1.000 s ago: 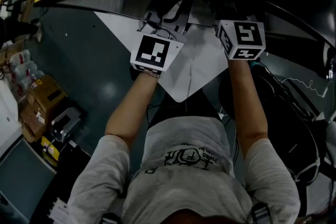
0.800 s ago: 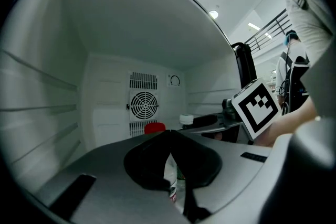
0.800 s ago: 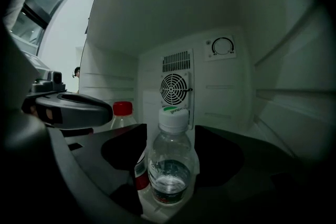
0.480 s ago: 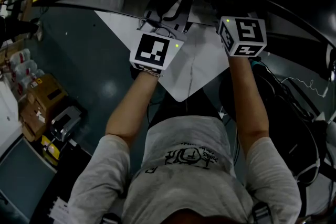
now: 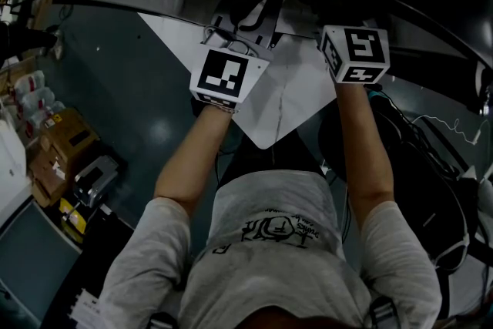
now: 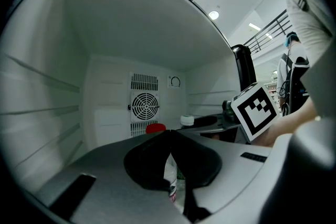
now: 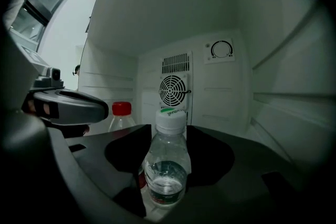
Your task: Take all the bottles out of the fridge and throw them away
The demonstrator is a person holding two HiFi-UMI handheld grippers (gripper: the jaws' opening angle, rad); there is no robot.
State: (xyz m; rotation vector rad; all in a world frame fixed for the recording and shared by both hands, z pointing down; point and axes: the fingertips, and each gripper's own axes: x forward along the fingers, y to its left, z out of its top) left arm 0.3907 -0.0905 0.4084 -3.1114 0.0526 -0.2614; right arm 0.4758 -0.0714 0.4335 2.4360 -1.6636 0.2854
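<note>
- Nothing thrown away yet, I think: 2 bottles are still in the fridge [image 7: 226, 113].
- My right gripper [image 7: 168, 136] has just been closing on the white-cap bottle [image 7: 165, 162]. Its pads look tight on both sides.
- My left gripper [image 6: 168, 136] looks closed w/ nothing in it. The red-cap bottle [image 7: 121, 114] stands just past its tip.
- To do: lift both out, then dump them. I see no bin.
- The fan grille [image 7: 174, 91] at the back is well clear.
- The grippers sit close, so they could bump. Boxes [image 5: 65, 142] and cables [image 5: 431, 127] lie on the floor.

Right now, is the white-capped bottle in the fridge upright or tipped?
Upright: the white-capped bottle has its cap on top and its water lies level.
</note>
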